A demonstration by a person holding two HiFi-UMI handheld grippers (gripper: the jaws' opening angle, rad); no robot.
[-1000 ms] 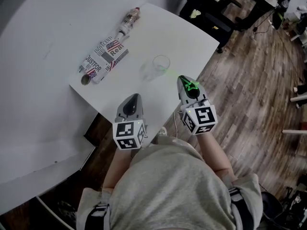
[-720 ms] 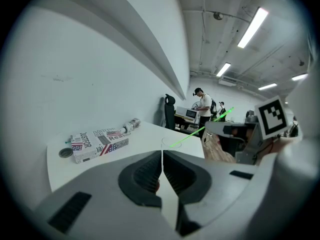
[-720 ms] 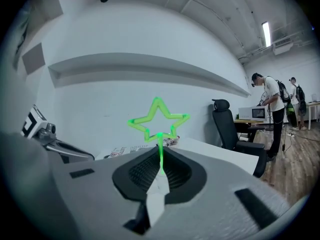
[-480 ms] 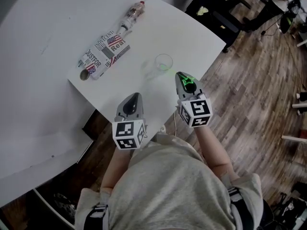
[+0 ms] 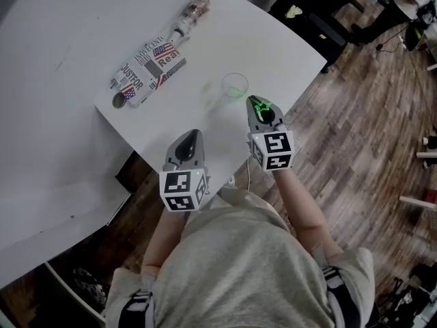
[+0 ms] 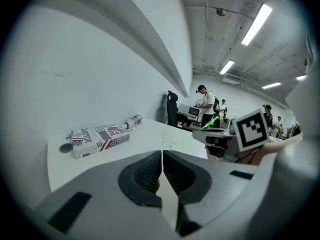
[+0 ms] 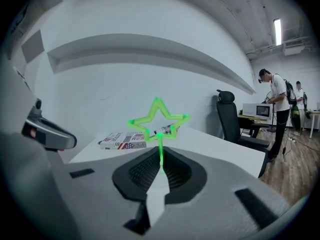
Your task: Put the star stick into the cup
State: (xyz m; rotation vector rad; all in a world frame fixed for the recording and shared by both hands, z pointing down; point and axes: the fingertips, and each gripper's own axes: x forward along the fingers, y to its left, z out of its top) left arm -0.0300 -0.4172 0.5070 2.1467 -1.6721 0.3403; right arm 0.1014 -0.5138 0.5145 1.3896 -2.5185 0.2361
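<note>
A clear cup (image 5: 235, 85) stands on the white table (image 5: 82, 33) near its front right edge. My right gripper (image 5: 257, 106) is just short of the cup and shut on the green star stick (image 5: 259, 105). In the right gripper view the star (image 7: 158, 118) stands above the jaw tips, its thin stem pinched at my right gripper (image 7: 161, 166). The left gripper view shows the green stick (image 6: 199, 131) slanting down toward the cup (image 6: 172, 140). My left gripper (image 5: 192, 135) hovers over the table's front edge, shut and empty; seen along my left gripper (image 6: 162, 156), its jaws meet.
A flag-printed package (image 5: 147, 70) lies at the table's left, with a small round lid (image 5: 119, 100) at its near end and a bottle (image 5: 192, 14) beyond it. The table's edge (image 5: 300, 91) drops to wooden floor on the right. An office chair (image 7: 229, 119) and people stand behind.
My right gripper has moved forward and down toward the cup, carrying the star stick. The left gripper has stayed about where it was.
</note>
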